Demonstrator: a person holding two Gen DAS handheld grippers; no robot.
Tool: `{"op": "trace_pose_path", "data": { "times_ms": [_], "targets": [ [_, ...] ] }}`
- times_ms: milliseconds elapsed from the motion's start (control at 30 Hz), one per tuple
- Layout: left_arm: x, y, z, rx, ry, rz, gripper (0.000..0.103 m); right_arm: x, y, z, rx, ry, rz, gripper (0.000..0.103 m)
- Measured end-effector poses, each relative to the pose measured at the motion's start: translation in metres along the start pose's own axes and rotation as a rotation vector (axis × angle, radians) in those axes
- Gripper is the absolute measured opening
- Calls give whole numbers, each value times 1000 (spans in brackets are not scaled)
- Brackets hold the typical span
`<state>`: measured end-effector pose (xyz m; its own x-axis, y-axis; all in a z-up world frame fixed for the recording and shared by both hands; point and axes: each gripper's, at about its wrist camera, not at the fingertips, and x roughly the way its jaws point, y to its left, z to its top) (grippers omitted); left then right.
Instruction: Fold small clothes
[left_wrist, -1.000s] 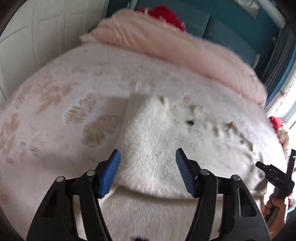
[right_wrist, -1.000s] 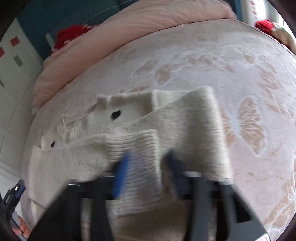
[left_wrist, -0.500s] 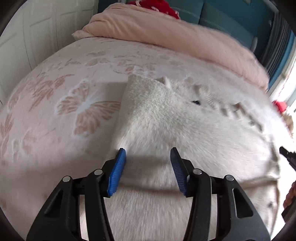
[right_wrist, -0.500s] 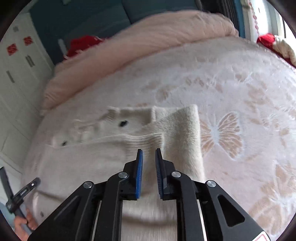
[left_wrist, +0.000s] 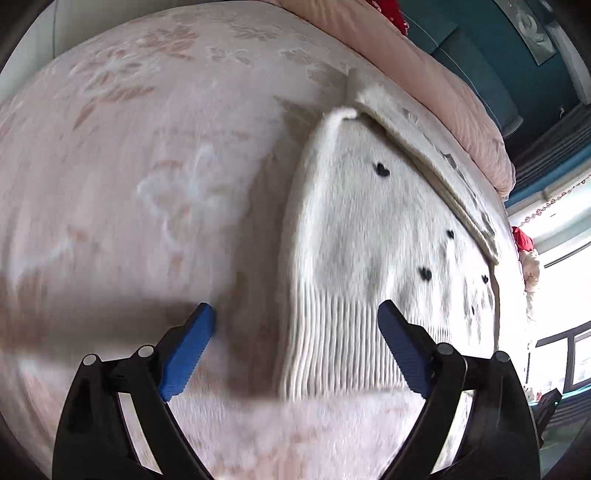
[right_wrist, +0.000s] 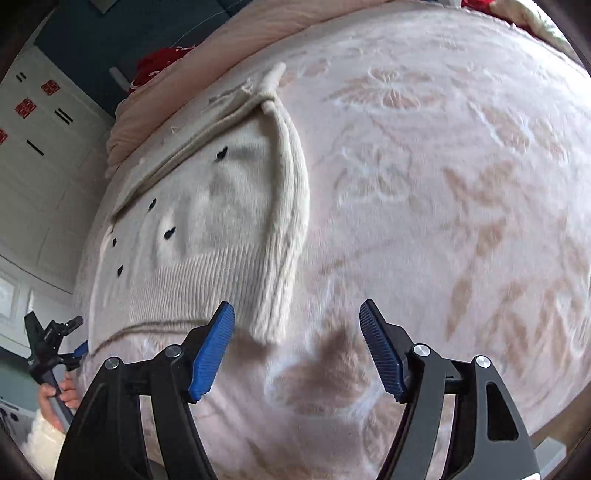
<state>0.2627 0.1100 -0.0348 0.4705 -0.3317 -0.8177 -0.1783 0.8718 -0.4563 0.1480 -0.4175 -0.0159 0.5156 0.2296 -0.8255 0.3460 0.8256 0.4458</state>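
Only right wrist view shows hand (right_wrist: 59, 397); both grippers agape over sweater (left_wrist: 369, 236).

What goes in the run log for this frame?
left gripper: open, empty | right gripper: open, empty | sweater: folded, flat on bed

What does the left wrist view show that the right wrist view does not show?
Only the left wrist view shows the bright window at its right edge. Only the right wrist view shows the white wardrobe doors and the person's hand holding the left claw. Both show the cream sweater with small black hearts, folded on the pink bedspread, and an open claw with blue pads.
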Motion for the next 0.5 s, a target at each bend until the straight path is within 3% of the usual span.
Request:
{"op": "trace_pose_path", "data": {
  "times_ms": [100, 267, 300, 333, 367, 400, 433, 500],
  "targets": [
    [2, -9, -14, -37, -29, -60, 95, 12, 7, -13, 28, -26, 32, 79],
    [21, -33, -11, -39, -36, -46, 97, 41, 34, 3, 68, -40, 119, 79],
    [25, -39, -8, -42, -33, -39, 93, 47, 39, 8, 67, -40, 112, 75],
    [27, -43, -6, -38, -29, -33, 77, 51, 48, 12, 55, -42, 113, 69],
    [29, -47, -3, -33, -16, -34, 63, 54, 55, 16, 45, -42, 106, 41],
    [31, -50, 1, -33, 17, -34, 33, 57, 61, 18, 39, -30, 99, 12],
    [31, -49, 2, -51, 40, -30, 11, 56, 64, 21, 43, -27, 108, 13],
    [18, -42, 7, -107, 40, -53, 8, 40, 69, 22, 22, -72, 109, 12]
  ]
}}
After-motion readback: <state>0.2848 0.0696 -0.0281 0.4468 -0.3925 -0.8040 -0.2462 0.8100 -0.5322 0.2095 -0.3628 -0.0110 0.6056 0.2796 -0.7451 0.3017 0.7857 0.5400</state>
